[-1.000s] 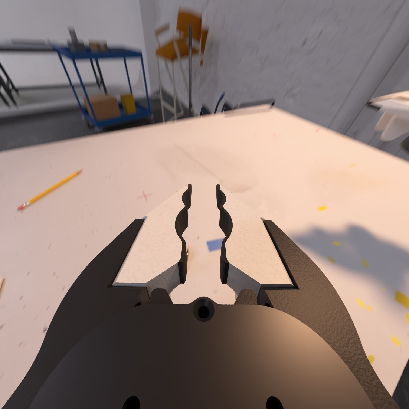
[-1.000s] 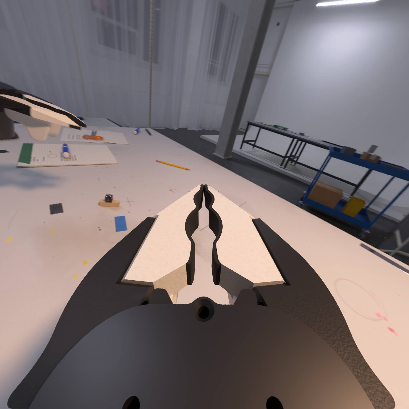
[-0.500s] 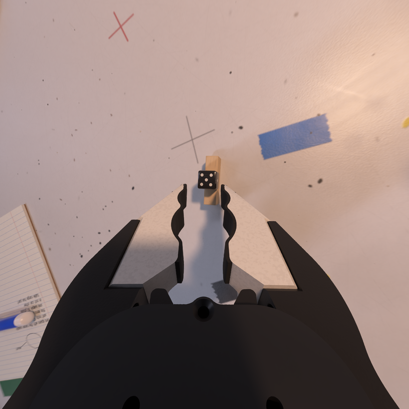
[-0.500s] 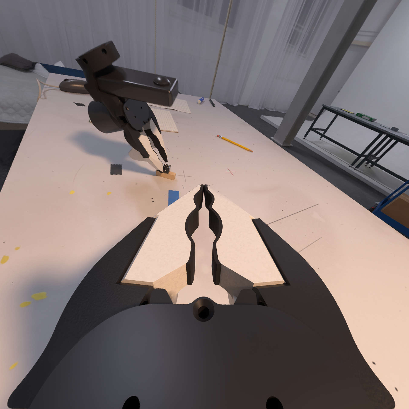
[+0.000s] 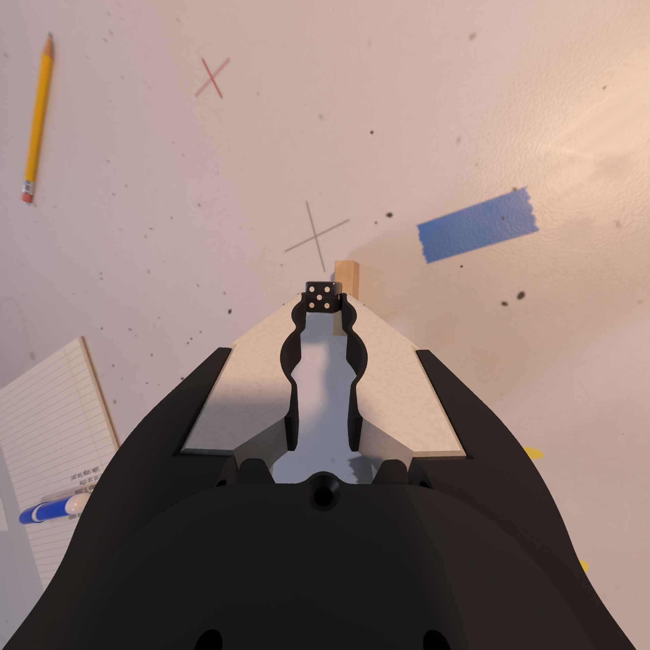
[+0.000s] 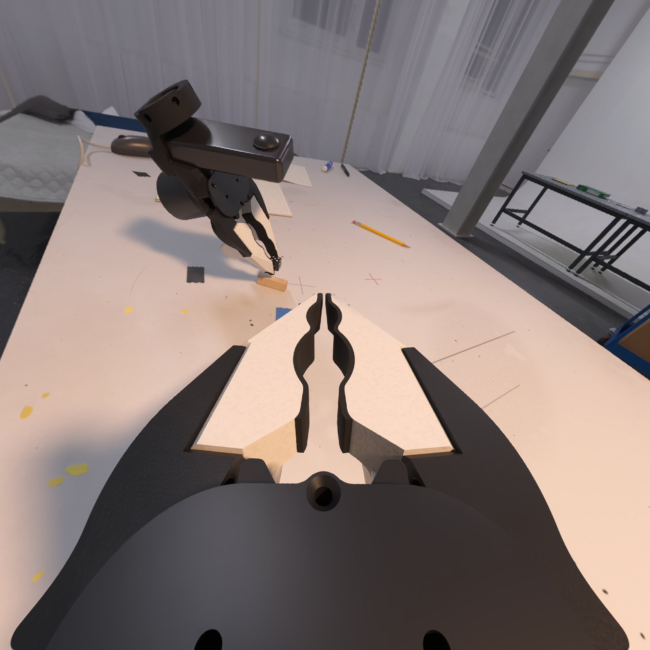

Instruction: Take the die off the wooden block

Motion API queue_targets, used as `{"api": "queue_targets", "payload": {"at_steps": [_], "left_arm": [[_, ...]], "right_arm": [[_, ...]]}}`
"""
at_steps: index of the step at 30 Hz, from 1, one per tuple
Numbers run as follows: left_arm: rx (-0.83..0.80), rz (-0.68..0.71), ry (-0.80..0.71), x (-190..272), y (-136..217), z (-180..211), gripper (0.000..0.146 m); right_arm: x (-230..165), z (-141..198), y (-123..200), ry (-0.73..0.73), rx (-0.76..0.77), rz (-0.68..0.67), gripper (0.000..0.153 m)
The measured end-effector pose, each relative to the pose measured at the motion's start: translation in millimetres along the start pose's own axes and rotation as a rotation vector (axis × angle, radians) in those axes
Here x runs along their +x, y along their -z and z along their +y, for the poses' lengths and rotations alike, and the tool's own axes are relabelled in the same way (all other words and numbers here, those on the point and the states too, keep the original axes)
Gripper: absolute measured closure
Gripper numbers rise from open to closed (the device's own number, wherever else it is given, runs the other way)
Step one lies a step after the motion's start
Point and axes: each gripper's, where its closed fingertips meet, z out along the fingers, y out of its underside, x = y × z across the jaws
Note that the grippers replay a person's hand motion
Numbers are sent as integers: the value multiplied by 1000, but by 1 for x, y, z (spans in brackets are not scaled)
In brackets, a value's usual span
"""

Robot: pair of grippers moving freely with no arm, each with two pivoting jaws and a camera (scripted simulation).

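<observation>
A small black die (image 5: 319, 297) with white pips is pinched between the tips of my left gripper (image 5: 322, 299). The wooden block (image 5: 346, 273) lies on the table just beyond and to the right of the die. In the right wrist view the left gripper (image 6: 273, 264) points steeply down and holds the die (image 6: 277, 262) a little above the wooden block (image 6: 271, 282). My right gripper (image 6: 323, 298) is shut and empty, low over the table, short of the block.
A yellow pencil (image 5: 37, 116) lies far left, blue tape (image 5: 476, 225) to the right of the block, and a lined notepad (image 5: 52, 404) with a blue marker (image 5: 52, 508) near left. Black tape (image 6: 195, 274) lies left of the block. The table's right edge (image 6: 527, 267) borders the floor.
My left gripper has closed on the die and raised it slightly off the block. My right gripper has shifted a little closer to the block and stays shut.
</observation>
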Motion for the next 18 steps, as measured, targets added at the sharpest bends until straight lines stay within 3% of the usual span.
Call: {"api": "queue_targets", "payload": {"at_steps": [11,16,18], "left_arm": [[145,-138,-5,-20,51,-26,127],[296,-190,-9,-23,93,-50,127],[415,-147,0,-14,116,-65,127]], "right_arm": [[-3,-8,0,-27,26,-9,127],[-2,-11,1,-16,33,0,125],[-4,-15,2,-19,50,-3,125]]}}
